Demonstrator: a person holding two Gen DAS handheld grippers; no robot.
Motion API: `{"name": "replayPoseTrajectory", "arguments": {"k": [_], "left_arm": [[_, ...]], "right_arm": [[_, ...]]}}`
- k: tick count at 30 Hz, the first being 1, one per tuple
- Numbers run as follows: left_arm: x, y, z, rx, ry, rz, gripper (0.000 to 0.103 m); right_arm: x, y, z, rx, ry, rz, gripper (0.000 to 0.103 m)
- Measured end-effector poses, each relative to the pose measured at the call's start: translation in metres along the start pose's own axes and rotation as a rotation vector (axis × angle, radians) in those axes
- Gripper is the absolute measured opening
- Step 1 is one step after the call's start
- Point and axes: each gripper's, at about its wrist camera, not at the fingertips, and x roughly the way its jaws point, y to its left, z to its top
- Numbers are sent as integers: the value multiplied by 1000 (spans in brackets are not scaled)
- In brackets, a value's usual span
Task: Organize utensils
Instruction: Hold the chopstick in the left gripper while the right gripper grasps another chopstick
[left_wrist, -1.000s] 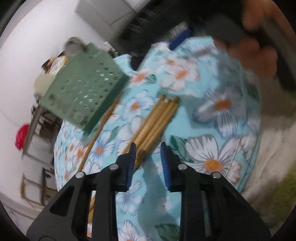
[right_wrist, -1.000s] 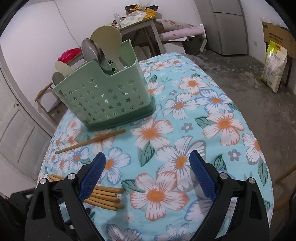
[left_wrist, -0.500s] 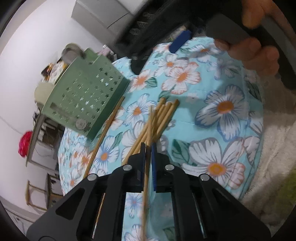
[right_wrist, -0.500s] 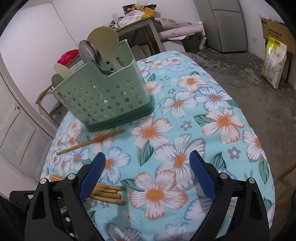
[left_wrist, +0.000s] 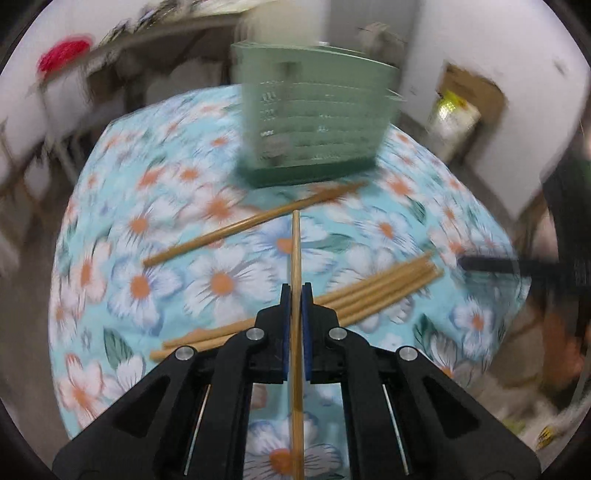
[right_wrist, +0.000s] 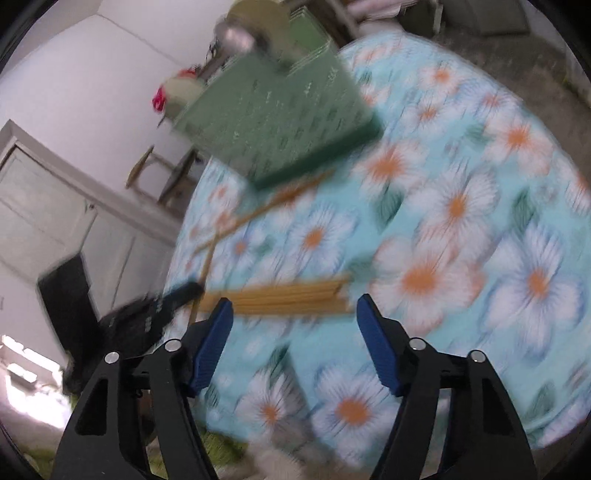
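Note:
My left gripper (left_wrist: 295, 295) is shut on one wooden chopstick (left_wrist: 296, 251), lifted off the cloth and pointing toward the green utensil caddy (left_wrist: 314, 125). A bundle of chopsticks (left_wrist: 369, 295) lies on the floral tablecloth (left_wrist: 184, 258) just beyond the fingers; a single chopstick (left_wrist: 240, 225) lies before the caddy. In the right wrist view my right gripper (right_wrist: 293, 321) hovers over the bundle of chopsticks (right_wrist: 288, 295), its jaws closing, nothing pinched between them. The caddy (right_wrist: 273, 118) holds spoons. The left gripper (right_wrist: 162, 306) with its held chopstick (right_wrist: 208, 258) shows at left.
The round table's edge drops off close at the near side and left (right_wrist: 177, 236). A white cabinet (right_wrist: 55, 206) and a chair stand left of the table. A cardboard box and yellow bag (left_wrist: 458, 110) sit on the floor behind.
My left gripper shut on one chopstick, lifted it from the bundle and rolled to face the caddy. My right gripper tilted down over the bundle and its jaws narrowed.

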Motion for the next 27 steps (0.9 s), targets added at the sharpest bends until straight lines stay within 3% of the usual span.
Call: {"name": "replayPoseTrajectory", "arguments": {"k": [3,6,14,19,23,27], "left_arm": [[4,19,-3,-90,7,-7,4],[13,31,-1,-131,19,-19,4],[21,44,0,-171,14,-35,4],[22,45,-1,-179,14,-41,4],[21,46,-1,-183,13,-39,4],[20,47,-1,-187,11,-36,4]], "right_arm": [[15,-1,-13,42,47,-4,58],[21,-15,-9,135,27,9,49],[30,-26,3,244,-27,24,37],[29,-43,5,328,-41,57,20],[25,-50,5,367,-61,70,17],[9,-52,15,327,-116,-4,17]]}}
